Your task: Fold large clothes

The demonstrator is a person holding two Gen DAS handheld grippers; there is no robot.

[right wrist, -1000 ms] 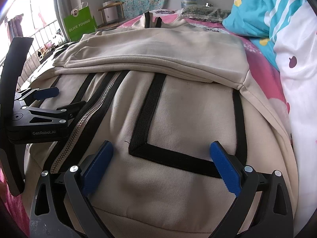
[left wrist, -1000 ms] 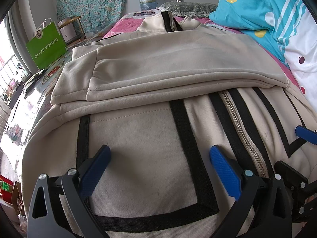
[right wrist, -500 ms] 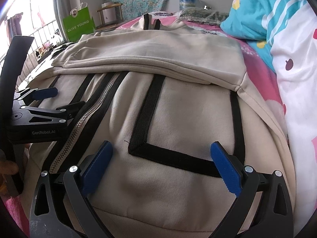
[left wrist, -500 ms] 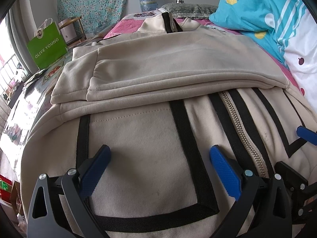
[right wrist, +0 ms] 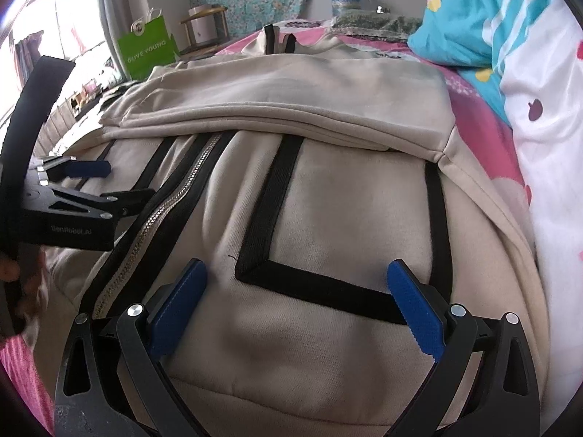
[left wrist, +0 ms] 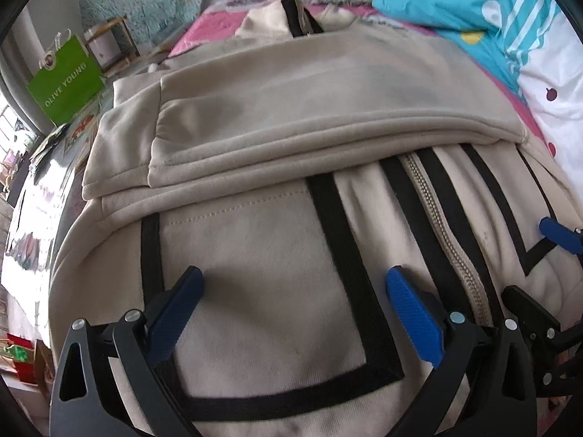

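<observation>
A beige zip jacket [left wrist: 255,255] with black stripes and a metal zip lies on the bed, front up, its sleeves folded across the chest [left wrist: 291,109]. It also shows in the right wrist view [right wrist: 328,327]. My left gripper [left wrist: 295,291] is open, its blue pads over the jacket's lower left panel near the hem. My right gripper [right wrist: 297,284] is open over the lower right panel. Each gripper shows at the edge of the other's view.
A turquoise and white quilt [left wrist: 510,36] lies along the right side on the pink sheet [right wrist: 481,109]. A green paper bag [left wrist: 65,80], a small stand and clutter sit left of the bed. A floral cloth hangs on the far wall.
Both grippers have moved slightly forward and lower over the jacket's bottom part; the jaws stay open. The jacket has not moved.
</observation>
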